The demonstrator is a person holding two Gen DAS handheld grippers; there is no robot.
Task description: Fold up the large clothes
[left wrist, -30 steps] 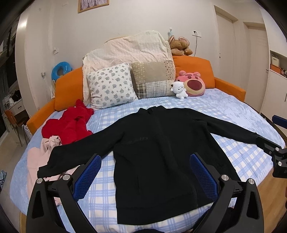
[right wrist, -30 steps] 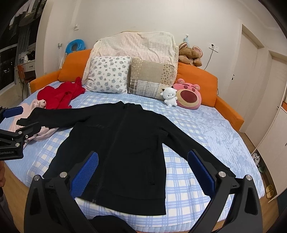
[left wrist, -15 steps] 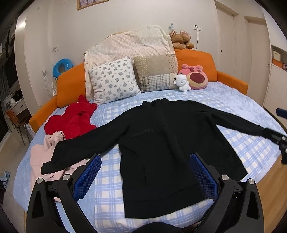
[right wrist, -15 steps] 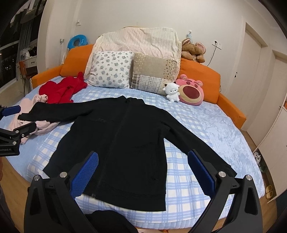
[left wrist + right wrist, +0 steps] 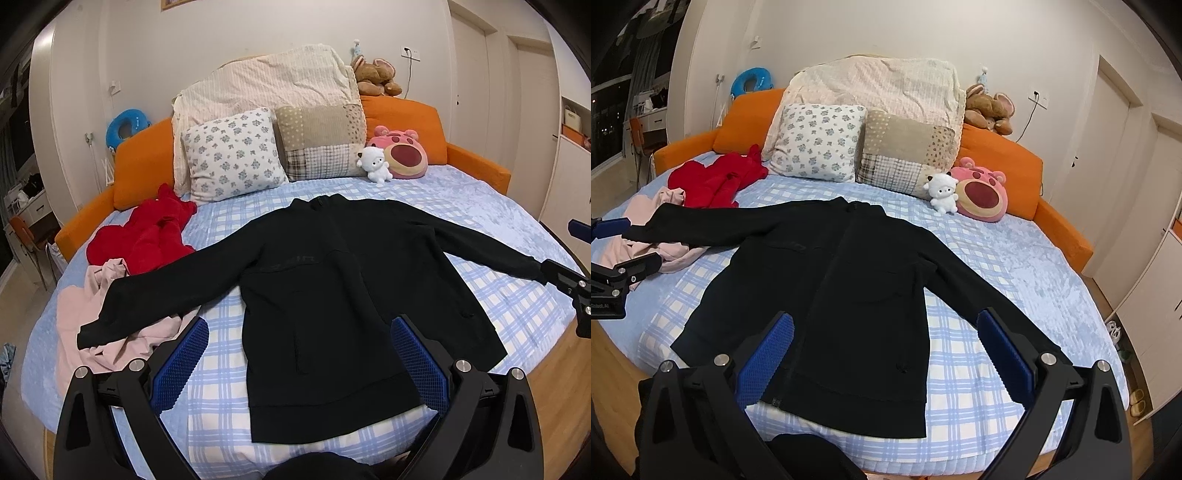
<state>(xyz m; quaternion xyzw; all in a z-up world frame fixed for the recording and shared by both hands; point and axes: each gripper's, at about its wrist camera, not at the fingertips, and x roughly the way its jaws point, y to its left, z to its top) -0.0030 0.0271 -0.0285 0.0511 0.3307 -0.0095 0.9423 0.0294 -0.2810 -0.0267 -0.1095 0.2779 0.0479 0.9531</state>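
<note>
Black zip-up jacket (image 5: 332, 295) is lying face up across the blue plaid sheet of the round bed (image 5: 480, 206), filling the centre of both frames, hem toward the bottom edge, collar toward the pillows. Sleeves are spreading out to either side, likely so the body can be squared before any fold.

Sleeve at frame left is draping over a crumpled pink garment (image 5: 74, 317); a red garment (image 5: 147, 236) is sitting behind that at middle left. Both look like the waiting pile, kept off the working area.

Left gripper (image 5: 299, 365) is hovering above the hem, blue-padded fingers (image 5: 181, 365) spread wide, gripping nothing. Right gripper (image 5: 884, 358) is doing the same in the lower part of its own frame, fingers (image 5: 764, 362) apart and empty.

At the far right edge of the left view, the right gripper's tip is sitting close by the cuff (image 5: 532, 267); contact cannot be told.

Floral pillow (image 5: 232, 155), patchwork pillow (image 5: 321, 144) and pink bear plush (image 5: 400, 153) are occupying upper centre, well apart from the jacket.

Judgement: folding not yet started; a sleeve fold inward seems the next step.
</note>
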